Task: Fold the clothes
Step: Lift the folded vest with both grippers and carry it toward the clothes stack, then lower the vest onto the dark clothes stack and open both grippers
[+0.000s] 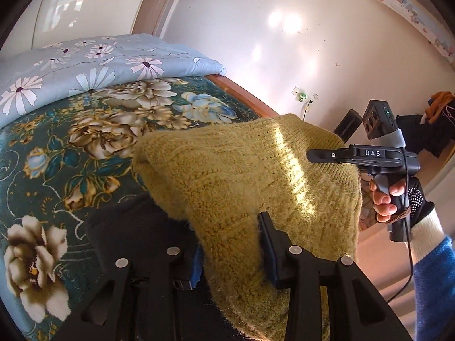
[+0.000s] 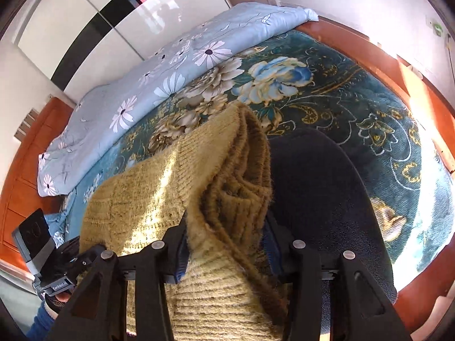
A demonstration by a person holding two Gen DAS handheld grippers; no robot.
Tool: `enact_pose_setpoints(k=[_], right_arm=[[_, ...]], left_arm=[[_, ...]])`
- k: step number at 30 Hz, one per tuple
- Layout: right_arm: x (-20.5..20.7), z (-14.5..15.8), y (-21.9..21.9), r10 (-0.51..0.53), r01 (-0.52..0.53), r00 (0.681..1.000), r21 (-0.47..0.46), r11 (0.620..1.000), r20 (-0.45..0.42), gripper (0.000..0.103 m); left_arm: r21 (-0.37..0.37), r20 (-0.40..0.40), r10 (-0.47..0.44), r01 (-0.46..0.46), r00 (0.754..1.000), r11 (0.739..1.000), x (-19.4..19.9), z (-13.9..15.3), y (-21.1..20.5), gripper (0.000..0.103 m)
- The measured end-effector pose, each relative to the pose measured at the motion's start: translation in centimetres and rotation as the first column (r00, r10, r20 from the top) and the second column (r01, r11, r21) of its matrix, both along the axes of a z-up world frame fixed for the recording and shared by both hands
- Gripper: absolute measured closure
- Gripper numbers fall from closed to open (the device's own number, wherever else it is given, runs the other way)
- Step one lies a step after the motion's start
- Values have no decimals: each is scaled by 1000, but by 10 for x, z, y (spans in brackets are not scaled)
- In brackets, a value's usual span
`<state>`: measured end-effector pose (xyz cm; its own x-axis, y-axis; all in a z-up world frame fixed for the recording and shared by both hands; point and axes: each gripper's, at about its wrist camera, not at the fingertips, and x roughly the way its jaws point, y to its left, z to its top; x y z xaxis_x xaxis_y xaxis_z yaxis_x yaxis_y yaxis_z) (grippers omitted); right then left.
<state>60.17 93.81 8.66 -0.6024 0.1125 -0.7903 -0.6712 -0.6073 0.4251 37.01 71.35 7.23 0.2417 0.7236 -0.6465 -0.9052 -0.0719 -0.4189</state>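
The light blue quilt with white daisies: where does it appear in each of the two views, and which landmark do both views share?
Left wrist view: the light blue quilt lies at the upper left, on the far side of the bed.
Right wrist view: the quilt runs diagonally from the left edge to the upper centre.
Shared landmark: the yellow sweater, with the quilt beyond it in both views.

Bed [image 2: 355, 105], teal floral cover; folded blue daisy quilt [image 2: 159, 76], dark garment [image 2: 321, 182] on it.
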Motion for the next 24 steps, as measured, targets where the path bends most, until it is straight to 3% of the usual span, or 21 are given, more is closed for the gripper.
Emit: enact_pose_setpoints(k=[6,10,16,19,24], right_arm=[[14,23,-19,-30,29,1000,82,996,6,50],[31,42,-35,-99,88,994,204,975,44,50],[30,67,-72,-108,90,994,360,929,31,50],[24,60,-93,-53,41,998,393,919,19,50],[16,14,-113,-15,-39,990,381,924,137,50]], left_arm=[[28,-24,42,-41,999,999,-16,23,-29,50],[147,-128,131,-112,983,983,-11,50,-51,50],[147,-230,9,25,973,989,44,53,-40,50],[88,-247,-56,80,967,993,65,36,-35,50],[50,-241,-89,104,966,993,73,13,-42,50]])
